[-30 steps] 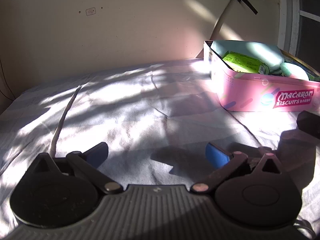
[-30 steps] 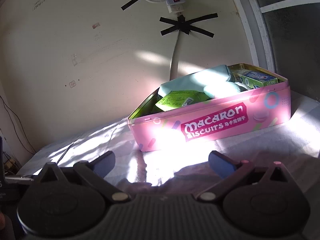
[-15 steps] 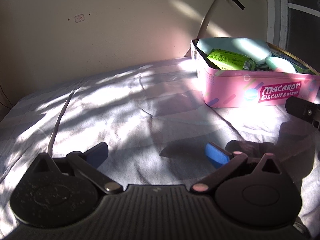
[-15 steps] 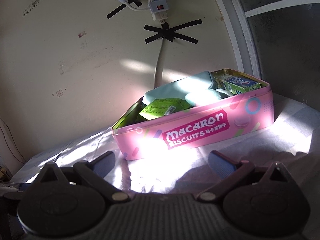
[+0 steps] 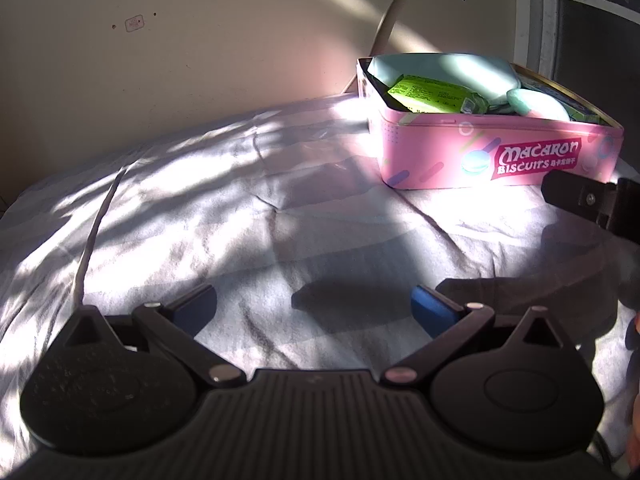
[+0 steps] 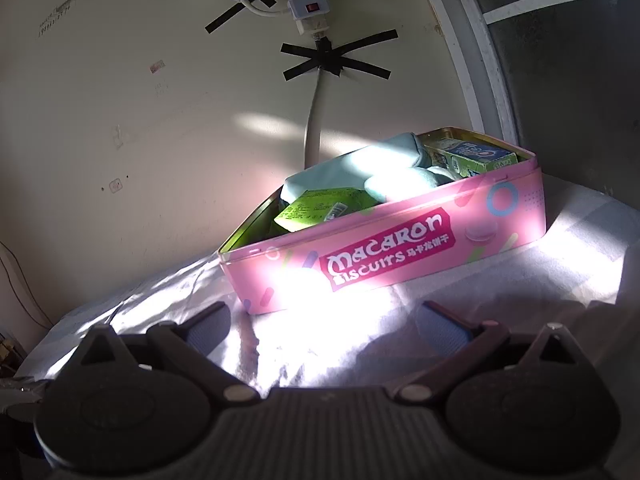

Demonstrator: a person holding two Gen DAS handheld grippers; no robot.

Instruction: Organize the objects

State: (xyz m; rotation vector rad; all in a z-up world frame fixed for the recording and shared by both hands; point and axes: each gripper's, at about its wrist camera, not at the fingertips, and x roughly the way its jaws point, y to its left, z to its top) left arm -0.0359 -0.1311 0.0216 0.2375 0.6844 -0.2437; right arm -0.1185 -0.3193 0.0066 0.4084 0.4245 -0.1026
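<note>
A pink "Macaron Biscuits" tin (image 5: 492, 152) (image 6: 400, 256) stands open on the pale cloth by the wall. Inside lie a light-blue pouch (image 6: 360, 164) (image 5: 440, 70), a green packet (image 6: 320, 208) (image 5: 428, 96) and a green-and-blue carton (image 6: 472, 158). My left gripper (image 5: 314, 308) hovers open over bare cloth, left of and nearer than the tin, with nothing between its blue pads. My right gripper (image 6: 324, 326) is open too, close in front of the tin's long side, empty. Part of the right gripper (image 5: 592, 204) shows at the right edge of the left wrist view.
A wrinkled white cloth (image 5: 200, 208) covers the surface, with patches of sun and shadow. A cream wall (image 6: 160, 120) stands just behind the tin, carrying a taped power strip (image 6: 308, 4) and cable (image 6: 314, 120). A window frame (image 6: 472, 40) runs at the right.
Both views have shifted: the tin sits further left and lower in the right wrist view and further left in the left wrist view. The right gripper has come further into the left view. Both stay open.
</note>
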